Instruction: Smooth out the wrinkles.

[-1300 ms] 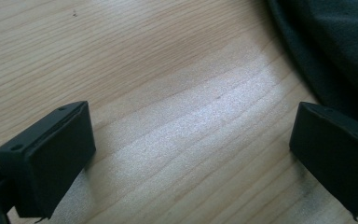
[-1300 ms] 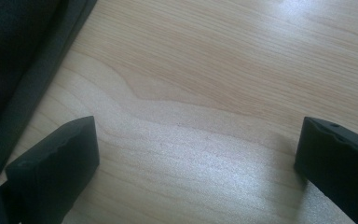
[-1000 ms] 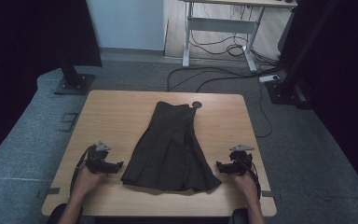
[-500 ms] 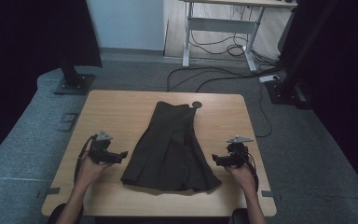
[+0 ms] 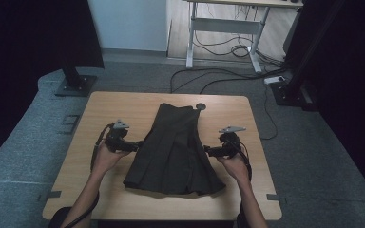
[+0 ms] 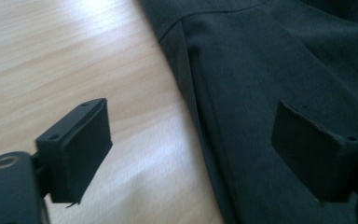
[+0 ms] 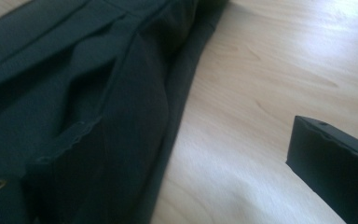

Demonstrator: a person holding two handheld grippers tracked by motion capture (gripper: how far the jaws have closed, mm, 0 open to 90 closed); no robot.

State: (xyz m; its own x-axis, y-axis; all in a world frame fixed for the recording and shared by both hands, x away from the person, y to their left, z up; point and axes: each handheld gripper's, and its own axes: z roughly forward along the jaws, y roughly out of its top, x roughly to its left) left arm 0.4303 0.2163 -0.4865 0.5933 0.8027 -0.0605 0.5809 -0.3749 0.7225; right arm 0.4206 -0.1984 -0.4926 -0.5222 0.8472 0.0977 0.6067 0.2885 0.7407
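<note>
Dark cloth: a black pleated skirt [image 5: 173,147] lies flat on the wooden table [image 5: 104,107], narrow waist end at the far side, flared hem toward the person.
Step in hand: both grippers are closing in on the skirt's side edges at mid-length; likely a grab at each edge for a fold or a lift.
Left gripper [image 5: 132,145]: level, pointing inward at the skirt's left edge. Jaws stand apart and have just been closing a little; nothing pinched yet.
Left edge vs jaws: in the left gripper view one pad [image 6: 81,140] hangs over bare wood, the other pad [image 6: 307,140] over the cloth, so the side seam [image 6: 196,107] runs between them, untouched as far as I can tell.
Right gripper [image 5: 210,151]: level, pointing inward at the skirt's right edge. Jaws released, also just narrowing slightly; no cloth gripped.
Right edge vs jaws: in the right gripper view one pad [image 7: 331,163] is over wood; the other is dark against dark cloth and hard to make out. Skirt edge [image 7: 177,116] lies between.
Doing it well: drop both sets of tips to table level, slide one pad under the edge, take all layers, close both sides together at matching heights so the pleats stay straight.
Risk: catching only the top layer, or dragging the skirt askew.
</note>
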